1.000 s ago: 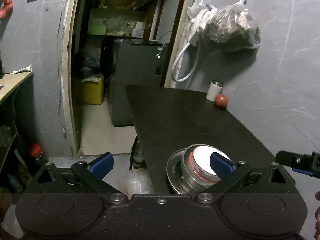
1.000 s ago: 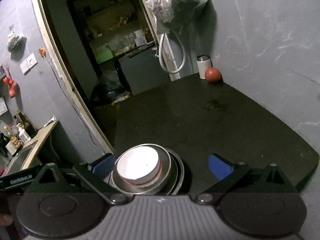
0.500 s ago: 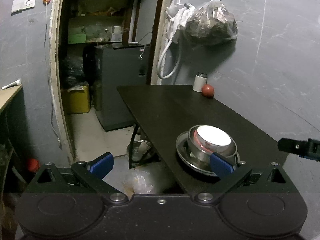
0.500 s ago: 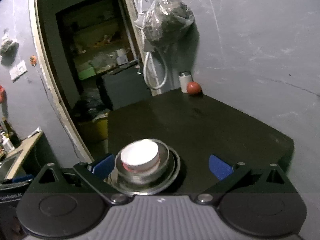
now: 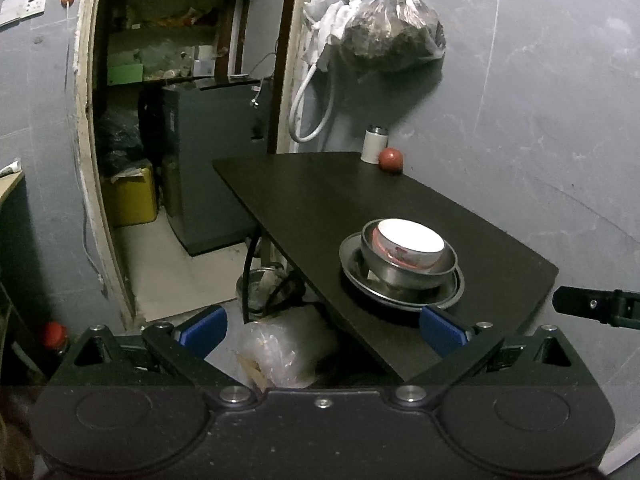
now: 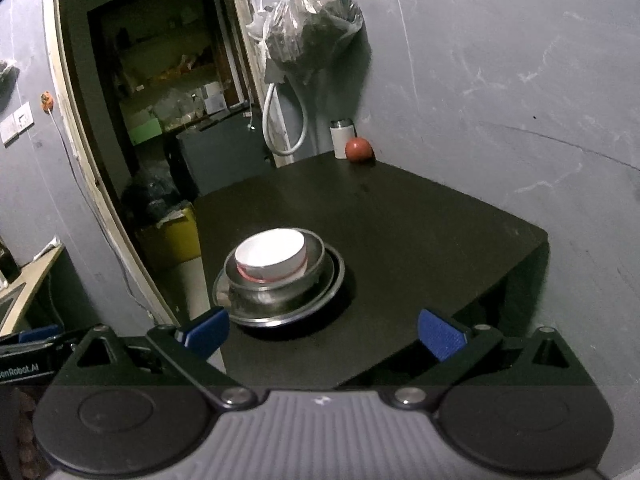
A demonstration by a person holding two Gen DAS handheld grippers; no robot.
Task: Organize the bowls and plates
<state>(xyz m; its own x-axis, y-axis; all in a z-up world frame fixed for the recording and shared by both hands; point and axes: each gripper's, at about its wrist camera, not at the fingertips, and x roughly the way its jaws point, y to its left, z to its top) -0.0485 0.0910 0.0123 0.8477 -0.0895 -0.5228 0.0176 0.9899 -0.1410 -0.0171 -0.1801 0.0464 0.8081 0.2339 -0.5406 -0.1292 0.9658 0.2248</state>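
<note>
A white bowl with a red band (image 5: 410, 242) sits nested in a steel bowl (image 5: 408, 270), which stands on a steel plate (image 5: 360, 280) near the front of the dark table (image 5: 320, 200). The same stack shows in the right wrist view: white bowl (image 6: 270, 254), steel bowl (image 6: 276, 284), plate (image 6: 332, 280). My left gripper (image 5: 322, 326) is open and empty, held off the table's near-left corner, short of the stack. My right gripper (image 6: 324, 330) is open and empty, in front of the table's near edge (image 6: 400, 352). Its tip shows in the left wrist view (image 5: 592, 306).
A white cup (image 5: 374, 144) and a red ball (image 5: 391, 159) stand at the table's far corner by the grey wall. A filled plastic bag (image 5: 392, 32) hangs above. Left of the table lie a doorway, a dark cabinet (image 5: 208, 160), a yellow bin (image 5: 128, 196) and a floor bag (image 5: 280, 348).
Both grippers have drawn back from the stack and risen. The stack now looks smaller and farther. The stack itself has not moved.
</note>
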